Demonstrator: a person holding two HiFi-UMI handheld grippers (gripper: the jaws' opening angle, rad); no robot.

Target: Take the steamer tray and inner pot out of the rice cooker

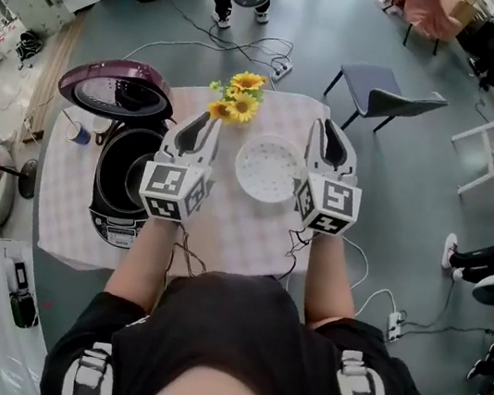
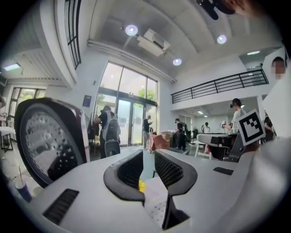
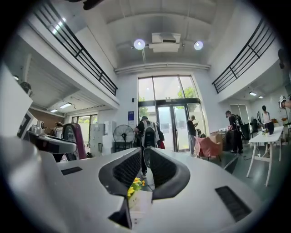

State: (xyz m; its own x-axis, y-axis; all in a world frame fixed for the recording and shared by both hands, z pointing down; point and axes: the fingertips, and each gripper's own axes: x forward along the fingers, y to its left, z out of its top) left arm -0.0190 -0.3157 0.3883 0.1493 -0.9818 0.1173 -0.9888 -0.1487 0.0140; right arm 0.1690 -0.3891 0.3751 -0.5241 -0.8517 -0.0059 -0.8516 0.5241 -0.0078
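Now | left gripper (image 1: 201,123): jaws kept slightly parted, nothing pinched | right gripper (image 1: 330,133): jaws narrowly parted, nothing pinched | steamer tray (image 1: 268,169): laid on table (image 1: 241,233) beside rice cooker (image 1: 111,224) | inner pot (image 1: 127,174): seated in open cooker

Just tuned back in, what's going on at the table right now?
A person holds the left gripper and right gripper raised over the checked-cloth table, both with jaws slightly apart and nothing between them. The white perforated round steamer tray already lies on the cloth beside the yellow sunflowers. The black rice cooker stands open, purple lid up; its dark inner pot seems still inside.
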